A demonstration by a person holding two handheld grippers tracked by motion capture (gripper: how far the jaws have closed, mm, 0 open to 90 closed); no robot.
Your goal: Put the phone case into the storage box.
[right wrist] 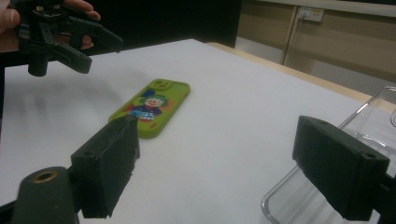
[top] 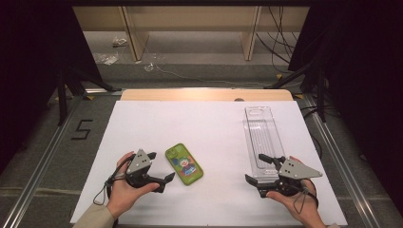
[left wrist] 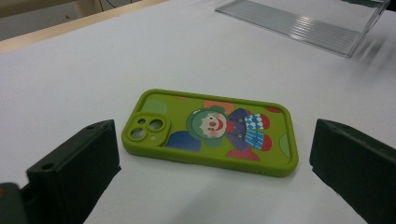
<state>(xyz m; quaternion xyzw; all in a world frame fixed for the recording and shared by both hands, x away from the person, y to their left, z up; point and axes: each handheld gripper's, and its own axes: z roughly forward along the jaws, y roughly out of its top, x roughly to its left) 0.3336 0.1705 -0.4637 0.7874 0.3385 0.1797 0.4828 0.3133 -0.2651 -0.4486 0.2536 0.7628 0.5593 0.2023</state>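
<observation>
Both grippers spread wide; the left about to take the green phone case, the right at the clear tray's near end

The left gripper [left wrist: 210, 186] has its jaws released and standing wide, one off each short end of the green phone case [left wrist: 211, 131], touching neither; a good grasp, I judge, means lowering until the pads bracket the case's rim, then closing squarely so it does not skid on the white table [top: 214, 123]; the case lies flat, camera cut-outs up, left of centre near the person's edge. The right gripper [top: 265, 167] is likewise unclenched and holds nothing, poised over the near end of the clear tray [top: 260, 137]. Each hand wraps its gripper from below, forearms entering from the near edge.
</observation>
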